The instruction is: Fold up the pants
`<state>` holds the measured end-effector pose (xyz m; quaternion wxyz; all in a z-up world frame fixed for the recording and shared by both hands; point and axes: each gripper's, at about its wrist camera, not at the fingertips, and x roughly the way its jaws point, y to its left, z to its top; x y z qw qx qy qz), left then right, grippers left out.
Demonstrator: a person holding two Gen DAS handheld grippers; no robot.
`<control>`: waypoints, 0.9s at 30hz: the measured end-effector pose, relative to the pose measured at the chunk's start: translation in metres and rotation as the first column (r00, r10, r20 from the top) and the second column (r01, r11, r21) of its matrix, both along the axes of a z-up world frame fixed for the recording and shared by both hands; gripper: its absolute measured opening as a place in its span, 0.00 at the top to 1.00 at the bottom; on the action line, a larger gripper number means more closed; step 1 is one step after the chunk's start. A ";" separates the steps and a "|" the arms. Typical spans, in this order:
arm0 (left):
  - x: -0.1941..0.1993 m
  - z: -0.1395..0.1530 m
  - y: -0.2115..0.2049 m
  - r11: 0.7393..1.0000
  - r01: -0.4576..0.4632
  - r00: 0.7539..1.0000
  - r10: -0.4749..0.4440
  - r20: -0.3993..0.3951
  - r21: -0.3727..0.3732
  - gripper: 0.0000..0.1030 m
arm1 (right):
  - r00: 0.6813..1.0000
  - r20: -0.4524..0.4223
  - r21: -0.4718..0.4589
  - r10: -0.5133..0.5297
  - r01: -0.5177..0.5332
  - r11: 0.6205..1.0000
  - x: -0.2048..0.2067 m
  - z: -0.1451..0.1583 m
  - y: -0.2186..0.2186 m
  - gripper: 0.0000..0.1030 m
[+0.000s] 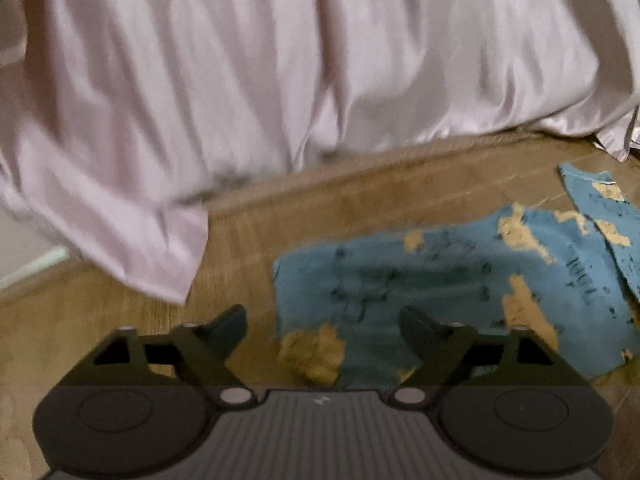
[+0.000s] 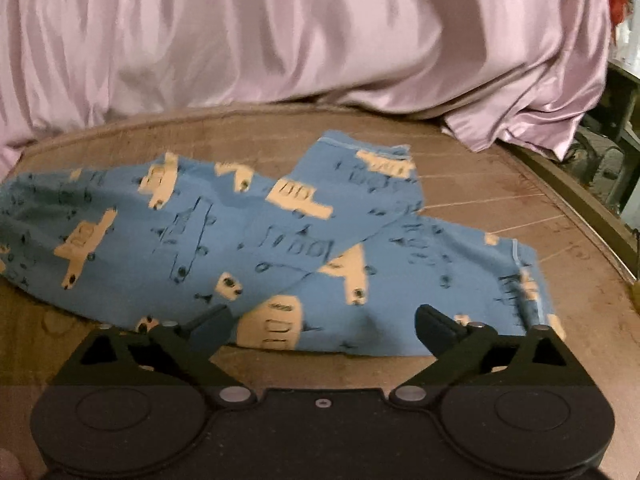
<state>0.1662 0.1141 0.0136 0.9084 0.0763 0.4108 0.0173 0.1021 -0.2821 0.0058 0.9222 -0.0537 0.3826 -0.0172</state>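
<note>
So the pants (image 2: 256, 240) are being shown spread out on a brown wooden surface (image 2: 500, 184), blue fabric with tan vehicle prints and dark line drawings all over. In the right wrist view one leg is being crossed over the other, the upper leg's hem (image 2: 372, 148) pointing toward the back, the lower leg's hem (image 2: 520, 264) lying off to the right. It's all a bit rumpled, not flat.

The right gripper (image 2: 324, 320) is being held just at the near edge of the pants, fingers spread wide, nothing being pinched between them. The fabric edge is being seen right between the two tips, but whether it's being touched can't really be told.

The left gripper (image 1: 324, 320) is being held the same way, fingers wide apart and nothing gripped, with the pants (image 1: 440, 280) being seen ahead and mostly to the right, near the right fingertip. That view is pretty blurry.

Behind everything, a shiny pale pink sheet (image 2: 280, 28) is being draped down in folds to the wooden surface, filling the back of both views (image 1: 200, 80).
</note>
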 end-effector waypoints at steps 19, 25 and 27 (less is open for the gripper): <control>0.043 0.014 -0.157 0.725 0.687 0.701 -0.680 -0.215 -0.055 0.00 | 0.992 0.061 0.069 -0.106 0.102 0.992 0.033 -0.012 -0.107 0.01; 0.061 -0.006 -0.157 0.676 0.607 0.730 -0.682 -0.043 -0.419 0.00 | 0.986 0.151 0.087 -0.076 0.063 0.994 0.061 -0.018 -0.109 0.01; 0.069 -0.021 -0.159 0.662 0.559 0.751 -0.659 -0.033 -0.499 0.00 | 0.990 0.129 0.061 -0.056 0.048 0.997 0.071 -0.024 -0.111 0.01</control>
